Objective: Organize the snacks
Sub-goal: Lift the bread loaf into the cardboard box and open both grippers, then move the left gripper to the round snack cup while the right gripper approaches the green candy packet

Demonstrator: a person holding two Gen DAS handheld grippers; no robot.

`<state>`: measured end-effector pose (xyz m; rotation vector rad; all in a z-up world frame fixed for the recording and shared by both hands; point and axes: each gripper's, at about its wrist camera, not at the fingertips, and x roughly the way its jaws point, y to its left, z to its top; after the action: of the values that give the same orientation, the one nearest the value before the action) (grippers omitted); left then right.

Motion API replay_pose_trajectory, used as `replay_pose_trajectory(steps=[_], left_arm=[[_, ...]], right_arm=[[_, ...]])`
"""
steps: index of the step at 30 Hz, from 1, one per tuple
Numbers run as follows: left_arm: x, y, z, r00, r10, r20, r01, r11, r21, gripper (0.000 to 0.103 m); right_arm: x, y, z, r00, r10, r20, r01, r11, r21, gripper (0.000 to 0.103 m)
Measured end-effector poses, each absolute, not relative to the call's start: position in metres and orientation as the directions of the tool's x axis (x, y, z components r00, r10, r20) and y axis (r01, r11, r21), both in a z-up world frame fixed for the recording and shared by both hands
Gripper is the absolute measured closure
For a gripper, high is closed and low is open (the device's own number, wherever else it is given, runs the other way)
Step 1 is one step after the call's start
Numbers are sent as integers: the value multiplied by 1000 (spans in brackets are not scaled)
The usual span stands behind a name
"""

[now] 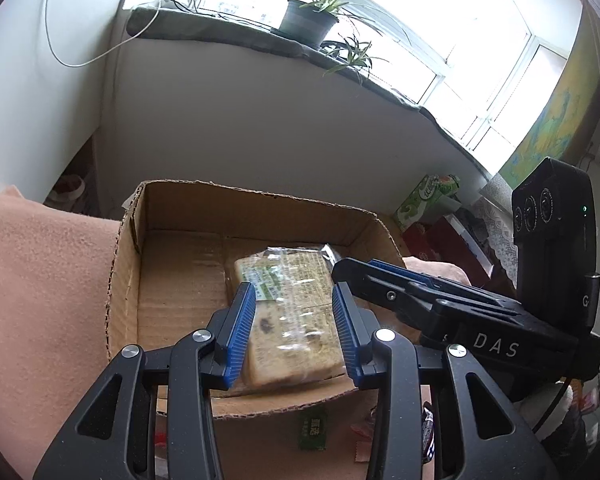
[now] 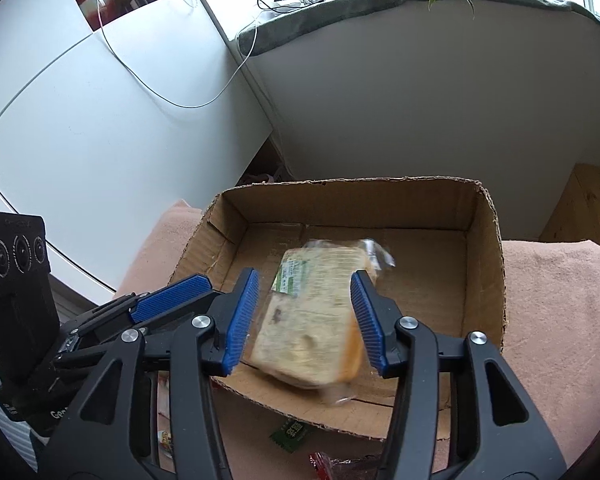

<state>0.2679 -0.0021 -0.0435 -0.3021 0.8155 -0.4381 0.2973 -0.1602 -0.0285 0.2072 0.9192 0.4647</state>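
Note:
An open cardboard box (image 1: 168, 216) (image 2: 484, 264) stands on a pink cloth. A clear-wrapped pack of sliced bread (image 1: 296, 312) (image 2: 316, 320) with a green label is in the box; it looks blurred in the right wrist view, apart from both pads. My left gripper (image 1: 294, 324) is open above the box's near side, with the bread seen between its blue pads. My right gripper (image 2: 306, 312) is open over the bread. Each gripper shows in the other's view, the right (image 1: 420, 292) and the left (image 2: 168, 292).
Small snack packets lie on the cloth in front of the box: a green one (image 1: 312, 432) (image 2: 290, 436) and a red one (image 2: 332, 462). A windowsill with potted plants (image 1: 312, 20) runs behind. Green and red boxes (image 1: 424, 200) stand at the right.

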Motion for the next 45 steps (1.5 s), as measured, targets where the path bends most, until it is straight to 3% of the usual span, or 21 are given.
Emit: replay_pose_trajectory(steps=[6,19,22,26,39,45], left_arm=[[260,2,-35,621,-471,-626,257,877,-405,66],[215,13,-6,662,-431,-613,291,902,-319,63],[202,18,-3,677,-409,-612,288,913,-291,63],[186,31,-2,687,-401,-606,287,916,-280,63],[125,67,-42,653,-403,-641,242,913,-327,63],[110,54,-66,612,-383,-692,252,924,-288,63]], right_arm=[[288,-160,-24,533,447,-718,-295,894,338,47],[244,-174,-6,589,372,-717,-295,926,237,46],[230,-182,-5,596,351,-722,-281,934,222,40],[209,-194,-5,605,321,-728,-270,944,192,39],[135,-223,-24,595,250,-764,-240,962,129,39],[101,-213,-41,563,239,-791,-260,960,104,39]])
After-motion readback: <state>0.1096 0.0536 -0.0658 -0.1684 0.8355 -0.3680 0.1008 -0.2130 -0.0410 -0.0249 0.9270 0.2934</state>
